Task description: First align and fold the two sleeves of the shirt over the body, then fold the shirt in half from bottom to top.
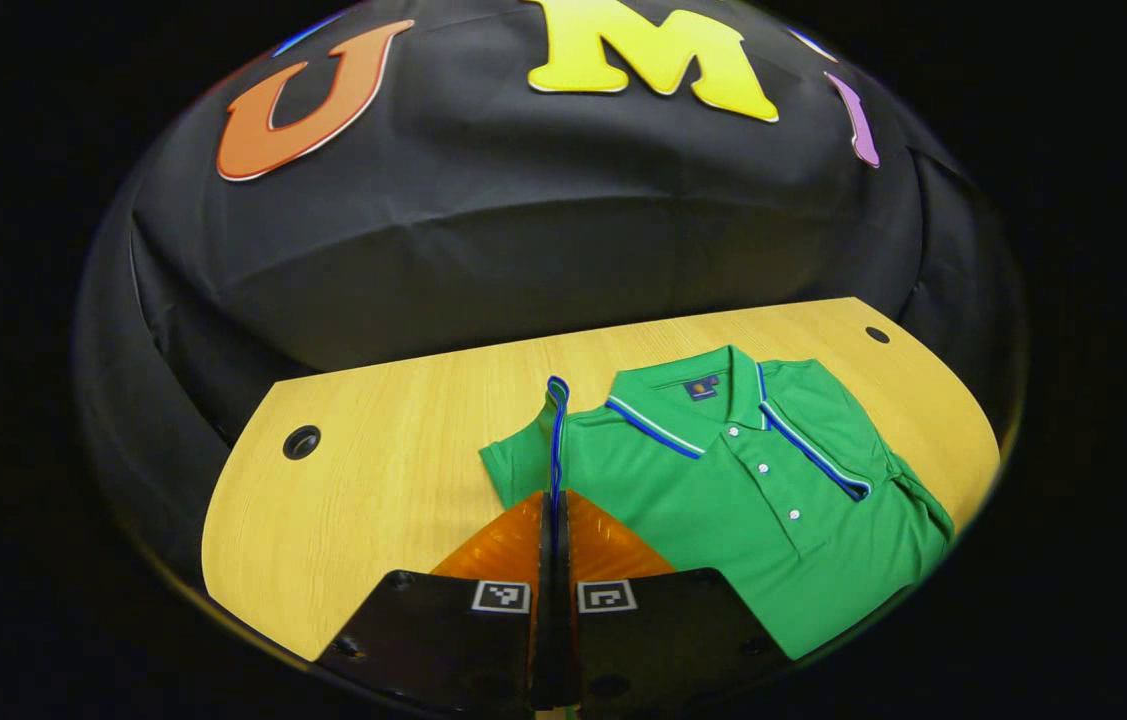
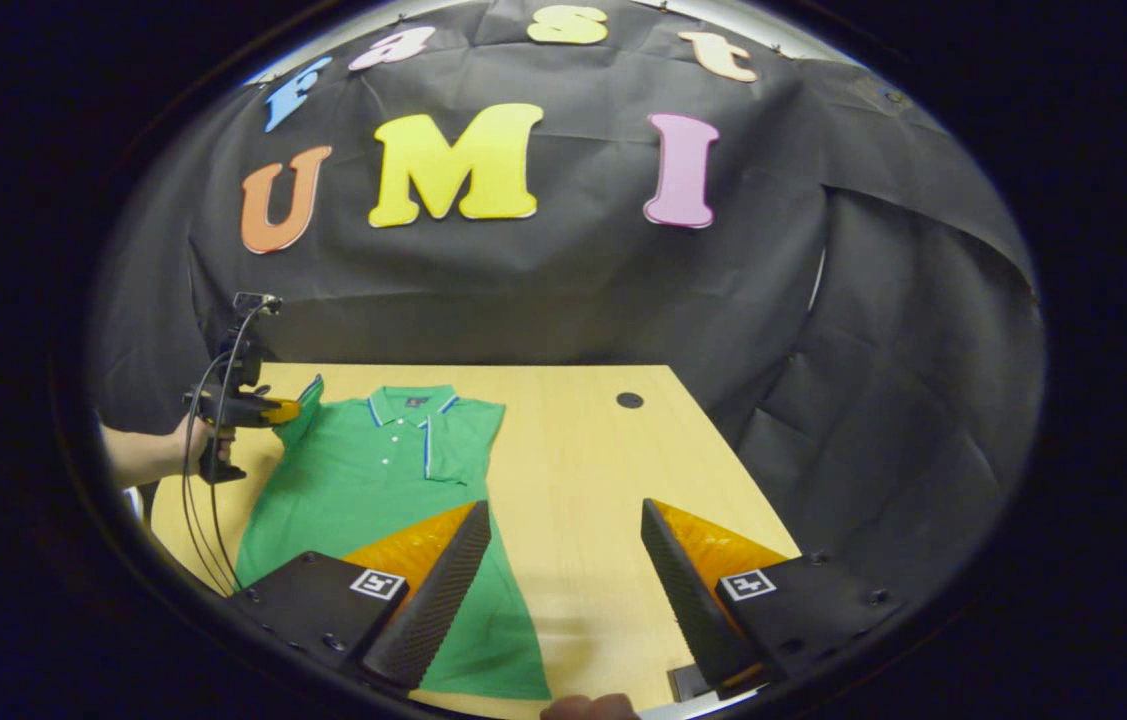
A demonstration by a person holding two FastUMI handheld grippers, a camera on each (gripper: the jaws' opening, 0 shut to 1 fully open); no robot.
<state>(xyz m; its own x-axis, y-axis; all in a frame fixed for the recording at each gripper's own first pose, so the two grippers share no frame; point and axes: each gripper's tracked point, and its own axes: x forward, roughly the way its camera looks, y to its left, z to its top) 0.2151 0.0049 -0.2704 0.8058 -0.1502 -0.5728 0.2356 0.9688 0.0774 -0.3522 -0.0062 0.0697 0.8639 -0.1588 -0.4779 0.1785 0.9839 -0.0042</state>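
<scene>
Two cable holes, left claw pinching sleeve

The green polo shirt lies flat on the light wooden worktop, at lower left of the right gripper view.

Left tool clamped tight (raised), right tool spread wide, hovering

Light wood table, round cable holes; black cloth wall behind.
</scene>
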